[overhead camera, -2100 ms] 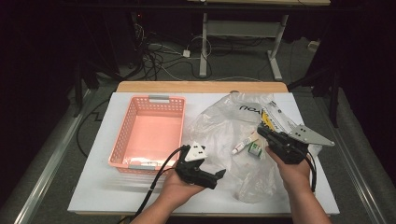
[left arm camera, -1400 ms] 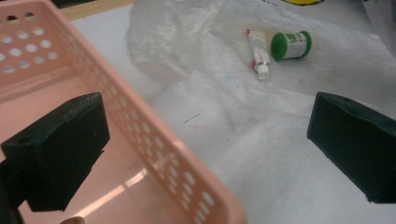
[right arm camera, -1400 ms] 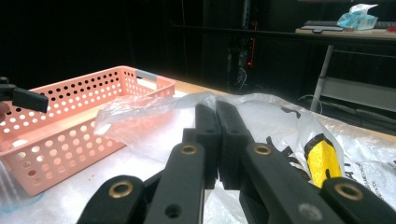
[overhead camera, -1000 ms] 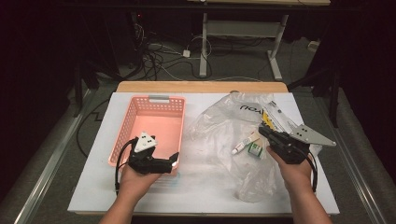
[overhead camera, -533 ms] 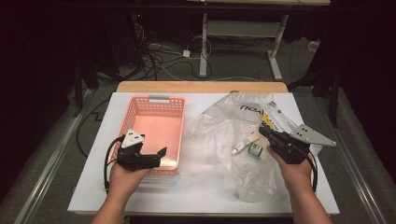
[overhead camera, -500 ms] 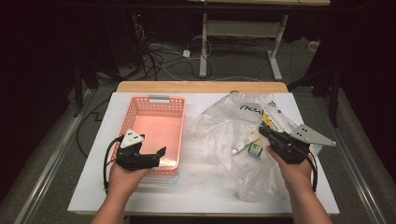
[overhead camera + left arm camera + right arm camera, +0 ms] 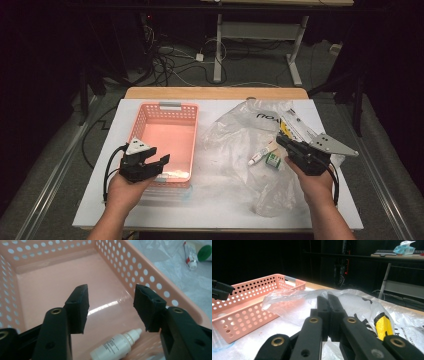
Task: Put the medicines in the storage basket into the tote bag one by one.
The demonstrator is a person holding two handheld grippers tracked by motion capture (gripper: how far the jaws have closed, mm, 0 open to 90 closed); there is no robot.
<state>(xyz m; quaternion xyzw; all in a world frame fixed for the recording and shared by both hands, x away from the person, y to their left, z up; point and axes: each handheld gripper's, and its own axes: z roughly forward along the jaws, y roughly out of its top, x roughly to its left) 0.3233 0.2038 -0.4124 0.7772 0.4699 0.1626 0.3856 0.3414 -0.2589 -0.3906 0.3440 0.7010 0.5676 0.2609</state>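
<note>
The left gripper [image 7: 162, 161], jaws apart with nothing between them and just been closing, hovers over the near end of the pink perforated plastic basket [image 7: 150, 116], above the small white dropper bottle [image 7: 115, 346] lying inside. The right gripper [image 7: 280, 141], jaws together, pinches the crumpled clear plastic bag [image 7: 235, 132] on the right of the worktop [image 7: 100, 200].

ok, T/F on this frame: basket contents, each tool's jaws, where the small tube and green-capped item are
1. A white dropper bottle lies inside the pink basket. True.
2. The left tool is clamped on the bottle. False: its jaws have just been closing, with nothing between them, above the bottle.
3. The right tool has its jaws shut. True.
4. The small tube and green-capped item are in the basket. False: they lie by the clear plastic bag, near the right tool.
</note>
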